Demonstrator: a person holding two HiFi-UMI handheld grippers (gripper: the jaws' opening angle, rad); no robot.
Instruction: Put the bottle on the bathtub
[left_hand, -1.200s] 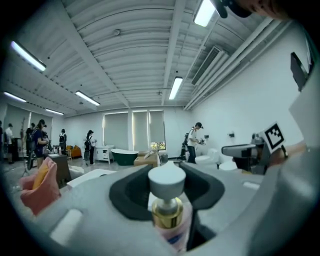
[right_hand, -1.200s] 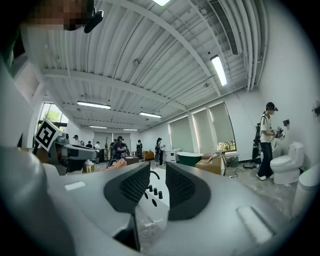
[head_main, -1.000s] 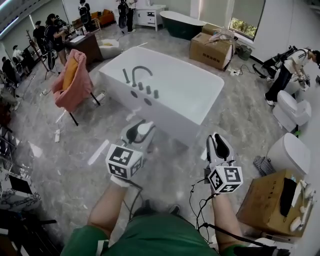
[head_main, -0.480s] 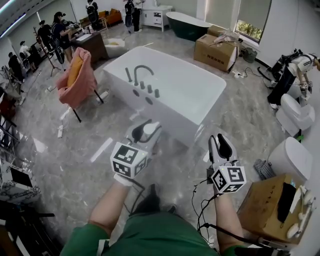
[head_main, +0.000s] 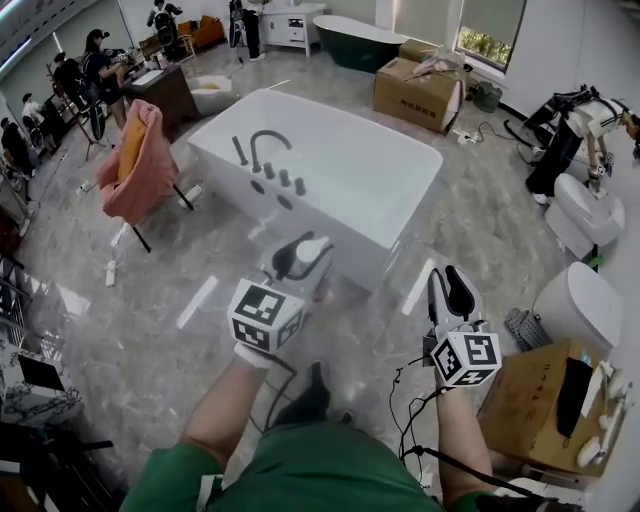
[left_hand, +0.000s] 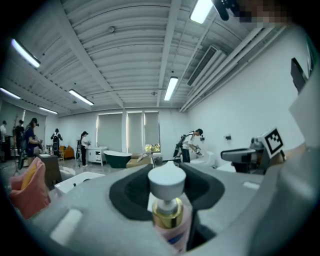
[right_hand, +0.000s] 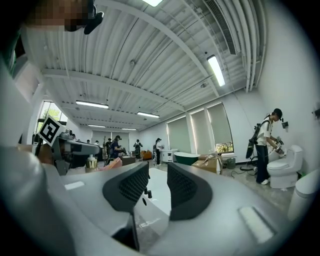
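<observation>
Your left gripper is clamped on the bottle, whose white pump top stands up between the jaws, while your right gripper beside it holds its jaws slightly apart on nothing, and the white bathtub lies just ahead of both.

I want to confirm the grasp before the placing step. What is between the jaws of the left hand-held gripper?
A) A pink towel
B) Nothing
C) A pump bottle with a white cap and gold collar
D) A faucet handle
C: in the left gripper view the bottle, with a white pump cap above a gold collar, stands clamped between the jaws of the left hand-held gripper.
</observation>
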